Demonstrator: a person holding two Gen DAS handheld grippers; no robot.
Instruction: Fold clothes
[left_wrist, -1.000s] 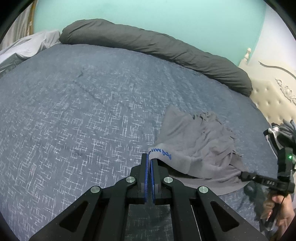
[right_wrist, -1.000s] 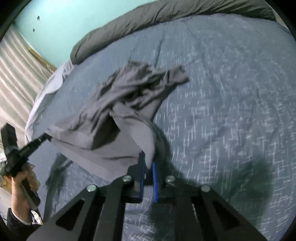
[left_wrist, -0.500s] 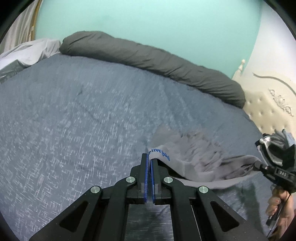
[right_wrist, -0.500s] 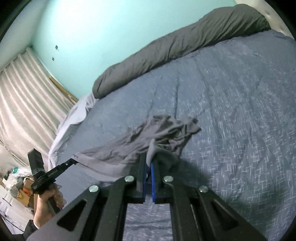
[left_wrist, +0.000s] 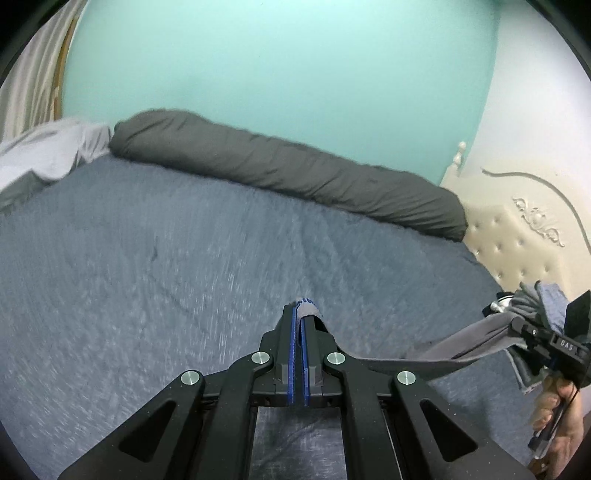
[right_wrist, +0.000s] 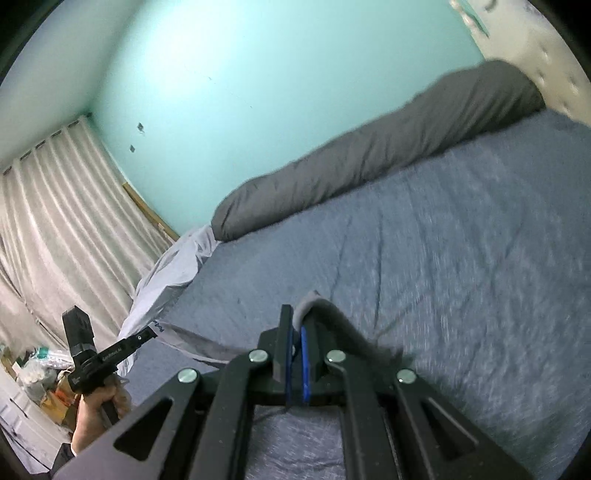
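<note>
A grey garment (left_wrist: 461, 343) hangs in the air above the blue bed, stretched between my two grippers. My left gripper (left_wrist: 300, 312) is shut on one edge of it, where blue lettering shows at the fingertips. In the same view my right gripper (left_wrist: 517, 326) pinches the other end at the far right, with a hand below it. In the right wrist view my right gripper (right_wrist: 297, 317) is shut on a bunched grey edge, and the garment (right_wrist: 199, 339) runs left to the left gripper (right_wrist: 149, 334). Most of the hanging cloth is hidden below both grippers.
The bed's blue cover (left_wrist: 147, 277) spreads below. A long dark grey rolled duvet (left_wrist: 288, 173) lies along its far edge against the turquoise wall. A cream tufted headboard (left_wrist: 517, 240) stands at the right. Pale curtains (right_wrist: 55, 221), a light grey sheet (right_wrist: 166, 273) and floor clutter (right_wrist: 40, 369) are at the left.
Both grippers have risen and tilted up. The garment, a crumpled heap on the bed before, has come off the cover and now hangs stretched between them.
</note>
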